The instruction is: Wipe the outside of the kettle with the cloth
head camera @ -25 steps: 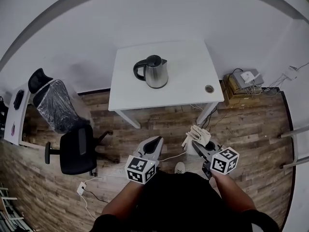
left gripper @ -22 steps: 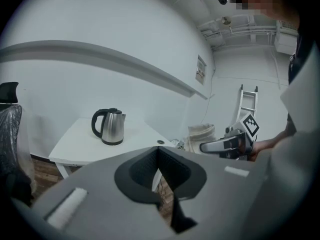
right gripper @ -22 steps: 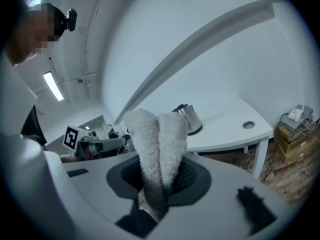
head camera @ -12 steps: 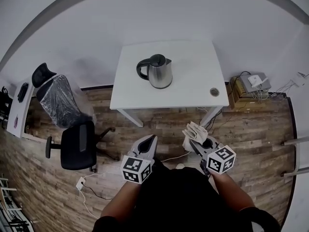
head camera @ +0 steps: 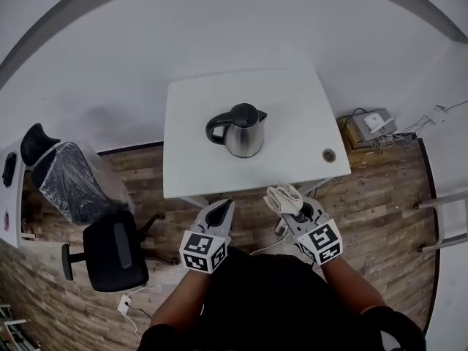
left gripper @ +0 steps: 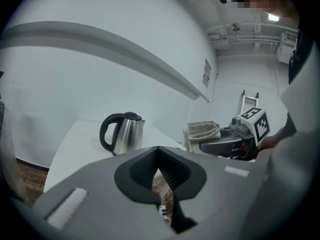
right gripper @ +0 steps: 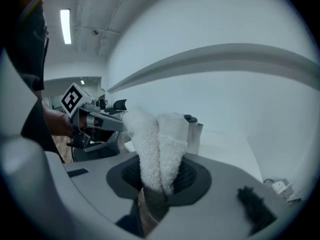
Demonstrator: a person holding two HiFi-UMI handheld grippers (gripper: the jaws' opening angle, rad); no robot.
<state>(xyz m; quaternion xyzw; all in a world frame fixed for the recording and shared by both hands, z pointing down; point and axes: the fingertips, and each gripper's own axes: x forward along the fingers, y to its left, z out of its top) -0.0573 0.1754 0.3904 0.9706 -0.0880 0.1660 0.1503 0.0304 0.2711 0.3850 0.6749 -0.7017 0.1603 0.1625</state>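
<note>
A steel kettle (head camera: 241, 129) with a black handle and lid stands upright mid-table on the white table (head camera: 191, 168); it also shows in the left gripper view as the kettle (left gripper: 122, 133). My right gripper (head camera: 289, 208) is shut on a folded white cloth (head camera: 283, 197), held just off the table's near edge, right of the kettle. The cloth (right gripper: 157, 146) fills the right gripper view and hides most of the kettle behind it. My left gripper (head camera: 220, 214) is shut with nothing in it, below the near edge.
A small round dark object (head camera: 329, 154) lies near the table's right front corner. A black office chair (head camera: 113, 251) and a second chair (head camera: 67, 179) stand at the left. A box with cables (head camera: 370, 126) sits on the wooden floor at the right.
The table and kettle have come closer in the head view. Both grippers now reach the table's near edge; the cloth stays in the right gripper.
</note>
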